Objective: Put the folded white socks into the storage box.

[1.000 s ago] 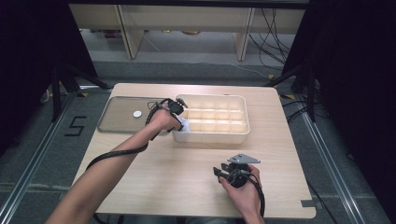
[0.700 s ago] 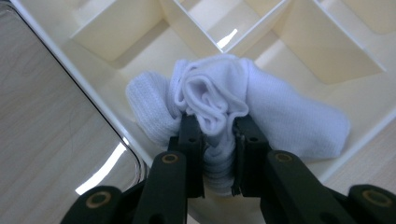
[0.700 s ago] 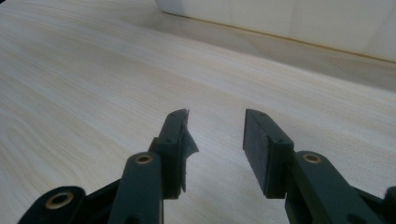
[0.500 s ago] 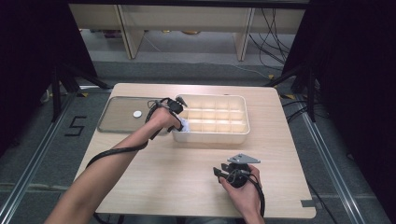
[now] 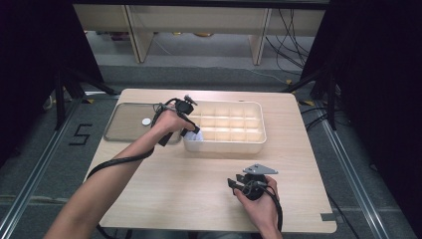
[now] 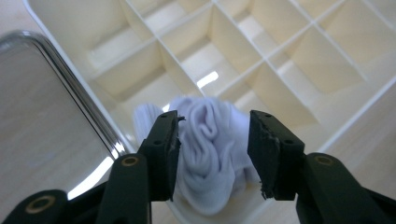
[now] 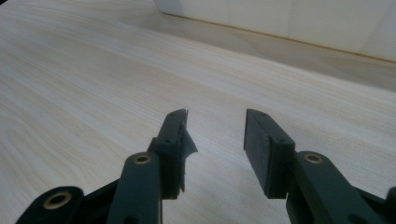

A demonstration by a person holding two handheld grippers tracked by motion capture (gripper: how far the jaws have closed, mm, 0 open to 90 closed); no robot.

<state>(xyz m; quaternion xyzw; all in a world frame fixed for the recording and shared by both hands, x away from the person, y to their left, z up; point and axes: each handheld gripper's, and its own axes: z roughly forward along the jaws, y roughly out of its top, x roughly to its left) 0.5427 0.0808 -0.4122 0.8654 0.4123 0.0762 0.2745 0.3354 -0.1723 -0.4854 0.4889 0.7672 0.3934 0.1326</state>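
1. We see the left gripper [image 6: 212, 140] poised over the near left corner compartment of the cream divided box [image 5: 249, 144]; its jaws have just been opening and now stand apart, with the white bundled cloth [image 6: 205, 154] between them. The right pad is clear of the cloth; whether the left pad touches it we cannot tell.
2. The lower end of the cloth is cut off behind the jaws, and in the high view the hand covers most of it.
3. The right gripper [image 7: 215, 140] rests low over the bare wooden table [image 5: 164, 194], jaws apart, nothing between them.
4. Left of the box lies a clear lid [image 5: 124, 127], touching its wall, with a small white disc [image 5: 146, 121] on it.
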